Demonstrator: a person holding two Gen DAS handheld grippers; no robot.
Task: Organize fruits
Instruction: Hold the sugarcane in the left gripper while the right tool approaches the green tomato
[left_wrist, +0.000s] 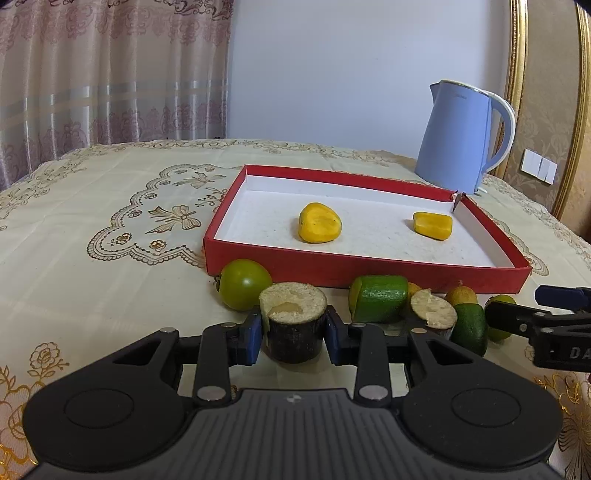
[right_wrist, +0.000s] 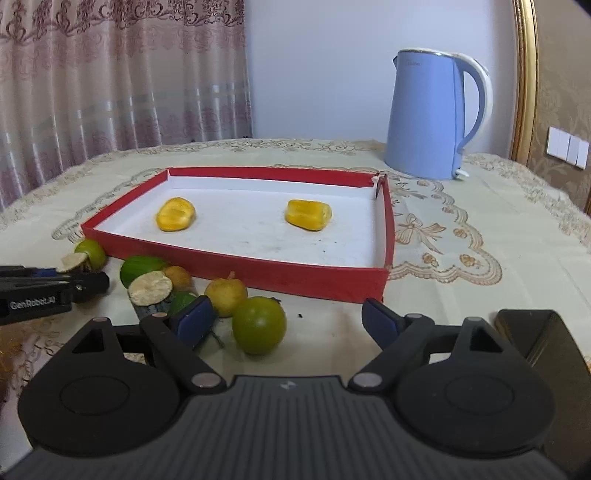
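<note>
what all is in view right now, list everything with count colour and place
red tray: one, white inside, mid-table
yellow pieces: two, in tray
sugarcane chunks: two, dark rind; one gripped, one in pile
round green fruits: two, before tray
green pieces: two, in pile
small yellow-brown fruits: two, in pile
kettle: one, blue, behind tray
left hand-held gripper: shut on chunk
right hand-held gripper: open, around green fruit
</note>
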